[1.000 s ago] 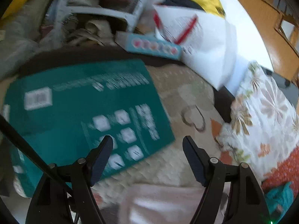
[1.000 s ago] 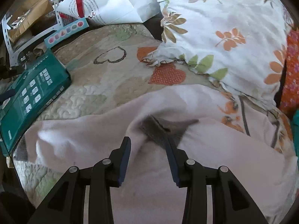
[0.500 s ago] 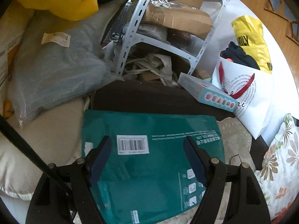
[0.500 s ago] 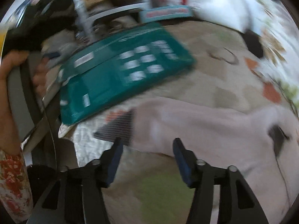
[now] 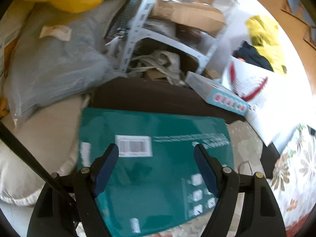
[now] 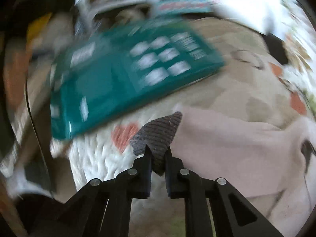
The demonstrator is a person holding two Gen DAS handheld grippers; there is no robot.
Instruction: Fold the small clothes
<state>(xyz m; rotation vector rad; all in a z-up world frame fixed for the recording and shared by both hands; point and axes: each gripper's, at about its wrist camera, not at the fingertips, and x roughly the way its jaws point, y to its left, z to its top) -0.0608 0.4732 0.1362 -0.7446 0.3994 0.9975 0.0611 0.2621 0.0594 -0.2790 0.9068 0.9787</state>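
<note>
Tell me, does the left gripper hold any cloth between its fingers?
No, the left gripper is wide open with nothing between its fingers, above the teal box.

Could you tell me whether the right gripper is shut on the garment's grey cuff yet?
Shut. The right gripper has its jaws pinched on the grey ribbed cuff of the pink garment.
</note>
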